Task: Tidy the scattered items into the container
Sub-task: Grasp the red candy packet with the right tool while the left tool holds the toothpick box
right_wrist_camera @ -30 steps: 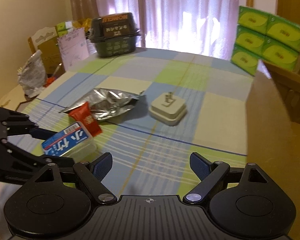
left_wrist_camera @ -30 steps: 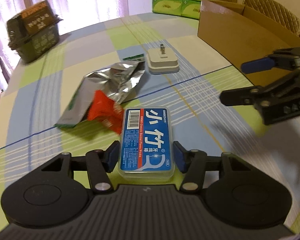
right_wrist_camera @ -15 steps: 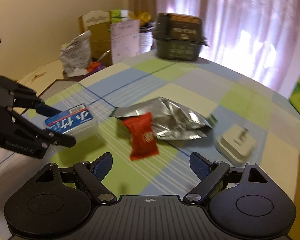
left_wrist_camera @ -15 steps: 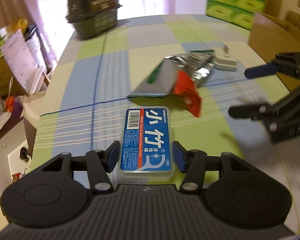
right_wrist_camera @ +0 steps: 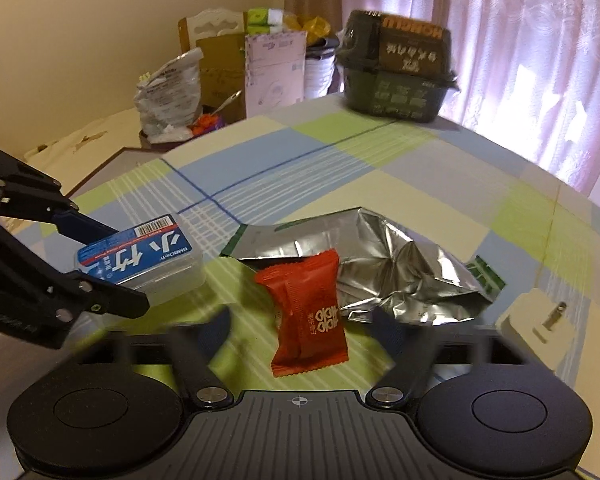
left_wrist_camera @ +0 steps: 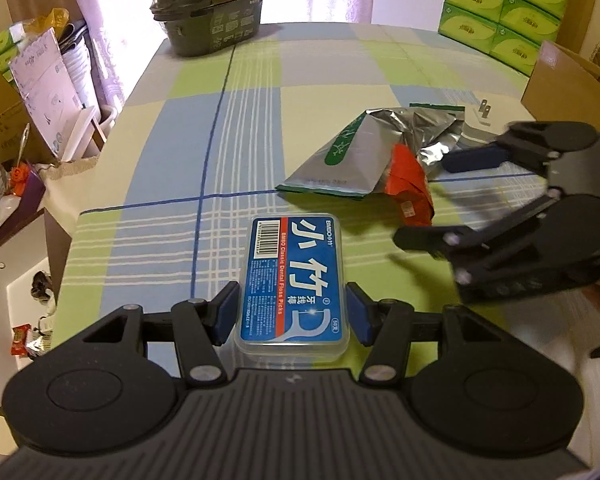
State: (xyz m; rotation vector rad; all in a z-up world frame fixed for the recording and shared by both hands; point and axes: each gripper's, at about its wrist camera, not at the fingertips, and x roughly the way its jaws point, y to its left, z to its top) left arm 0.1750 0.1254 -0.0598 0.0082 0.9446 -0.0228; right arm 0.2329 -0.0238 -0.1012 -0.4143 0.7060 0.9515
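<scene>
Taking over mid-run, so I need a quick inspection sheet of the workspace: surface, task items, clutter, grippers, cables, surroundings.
Surface: checked tablecloth, flat.
Job's things: floss box between left fingers; red packet against foil bag; white plug adapter beside the bag; cardboard box at far right.
Clutter: dark food tub.
Grippers: left gripper shut on floss box; right gripper open around red packet.
Cables: nothing seen.
Surroundings: curtains, green tissue packs, side-shelf oddments.

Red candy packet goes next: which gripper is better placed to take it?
Right. The right gripper is open with the red candy packet between its fingers; the left gripper already holds the dental floss box.
</scene>
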